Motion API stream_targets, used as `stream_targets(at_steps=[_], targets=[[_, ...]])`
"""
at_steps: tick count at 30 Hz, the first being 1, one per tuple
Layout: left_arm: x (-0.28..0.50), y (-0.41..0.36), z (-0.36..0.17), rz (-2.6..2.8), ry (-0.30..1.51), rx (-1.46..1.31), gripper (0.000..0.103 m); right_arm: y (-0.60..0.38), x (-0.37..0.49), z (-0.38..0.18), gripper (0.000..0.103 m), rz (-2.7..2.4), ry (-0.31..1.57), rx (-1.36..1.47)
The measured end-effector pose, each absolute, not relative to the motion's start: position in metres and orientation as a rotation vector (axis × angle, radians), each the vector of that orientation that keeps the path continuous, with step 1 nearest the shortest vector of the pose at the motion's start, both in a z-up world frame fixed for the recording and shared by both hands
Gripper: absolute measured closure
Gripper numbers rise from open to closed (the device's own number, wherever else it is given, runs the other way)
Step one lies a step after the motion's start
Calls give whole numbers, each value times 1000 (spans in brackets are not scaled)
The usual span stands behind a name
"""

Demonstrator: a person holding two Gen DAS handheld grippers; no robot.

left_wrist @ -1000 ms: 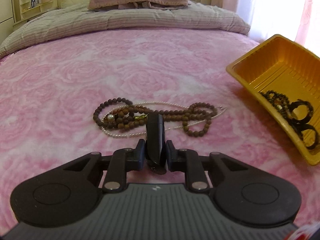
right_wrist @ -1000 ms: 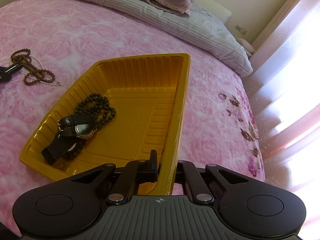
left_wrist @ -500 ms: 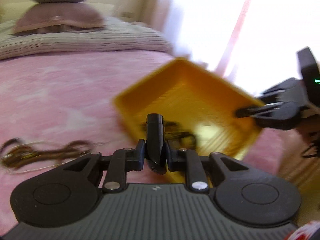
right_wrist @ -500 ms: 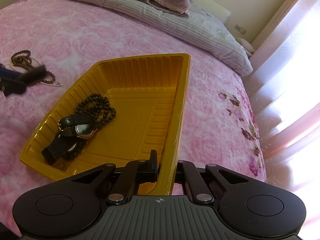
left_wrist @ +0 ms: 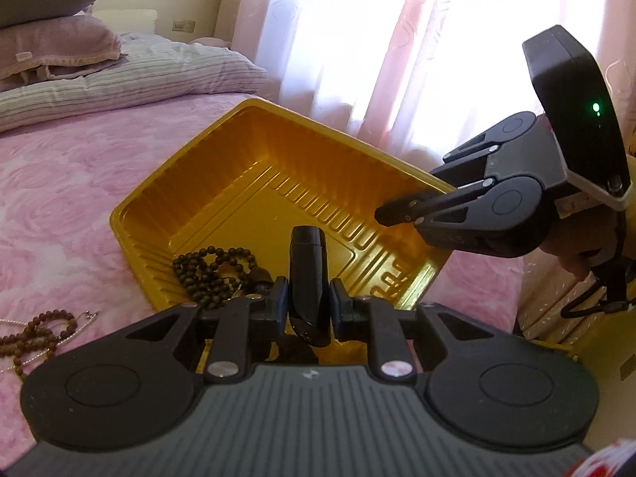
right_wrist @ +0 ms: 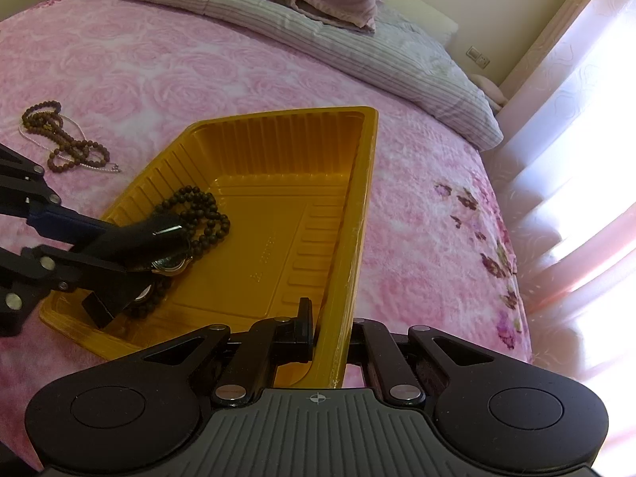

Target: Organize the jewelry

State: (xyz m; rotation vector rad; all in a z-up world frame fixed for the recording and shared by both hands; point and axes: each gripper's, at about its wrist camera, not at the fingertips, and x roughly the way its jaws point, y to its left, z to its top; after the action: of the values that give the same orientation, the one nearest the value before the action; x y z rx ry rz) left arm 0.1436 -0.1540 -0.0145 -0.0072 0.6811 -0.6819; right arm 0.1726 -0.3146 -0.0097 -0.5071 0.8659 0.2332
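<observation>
Left gripper (left_wrist: 309, 304): pinching a black oblong piece (left_wrist: 308, 274), lower centre, over the yellow tray (left_wrist: 254, 167).
Right gripper (right_wrist: 329, 338): pressed together on the tray's rim.
Risk: early release could bounce the piece onto the bed (right_wrist: 159, 63); a bump could tip the propped tray.
Left out: brown beads (right_wrist: 59, 139), left edge.

One tray (right_wrist: 363, 183); two pillows (left_wrist: 51, 45); two tongs (left_wrist: 308, 298)

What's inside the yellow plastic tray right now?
The yellow plastic tray holds a dark bead strand and a gold-rimmed watch. The left tongs, gripping a black object, cover whatever else lies there.
</observation>
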Motion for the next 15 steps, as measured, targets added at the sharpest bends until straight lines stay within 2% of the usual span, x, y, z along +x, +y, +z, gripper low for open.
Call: stream_targets(at_steps=[4, 6, 8, 15], targets=[[144, -161, -18, -694, 688, 8, 84, -315, 173, -9, 98, 233, 866, -507], [141, -160, -18, -697, 673, 2, 77, -315, 173, -9, 98, 233, 866, -507], [137, -156, -16, -693, 661, 4, 76, -315, 172, -10, 98, 234, 865, -507], [116, -106, -16, -585, 627, -15, 72, -316, 172, -10, 98, 233, 865, -506]])
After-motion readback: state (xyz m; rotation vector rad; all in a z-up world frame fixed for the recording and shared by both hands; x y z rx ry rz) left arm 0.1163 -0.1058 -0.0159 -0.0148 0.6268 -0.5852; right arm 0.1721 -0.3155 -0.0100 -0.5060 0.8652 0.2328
